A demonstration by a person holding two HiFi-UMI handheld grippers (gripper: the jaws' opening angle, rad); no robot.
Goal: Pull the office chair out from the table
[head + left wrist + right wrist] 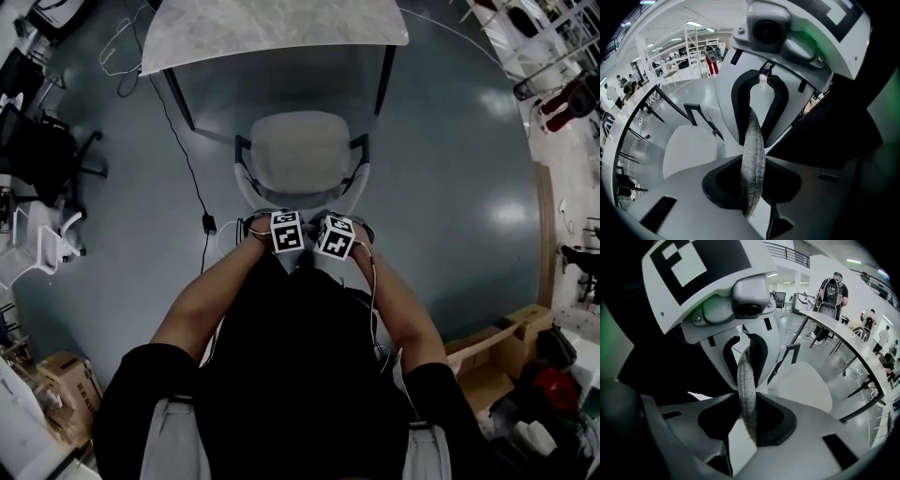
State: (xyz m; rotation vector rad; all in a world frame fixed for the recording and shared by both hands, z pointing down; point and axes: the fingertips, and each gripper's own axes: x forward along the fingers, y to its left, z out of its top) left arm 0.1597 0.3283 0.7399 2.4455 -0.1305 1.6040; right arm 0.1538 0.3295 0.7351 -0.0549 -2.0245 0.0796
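Note:
A white office chair with a pale seat (300,150) stands in front of the marble-topped table (272,33), its seat out from under the top. Both grippers sit side by side on the top edge of its backrest, close to my body. The left gripper (285,223) is shut on the grey mesh backrest edge (753,159), which runs between its jaws. The right gripper (336,229) is shut on the same edge (746,390) just beside it. The seat (691,147) and table (843,341) lie beyond the jaws.
A black cable (192,178) with a power brick lies on the floor left of the chair. A black office chair (47,155) and a white chair (42,244) stand at the left. Cardboard boxes (497,352) sit at the lower right. A person with a backpack (832,291) stands beyond the table.

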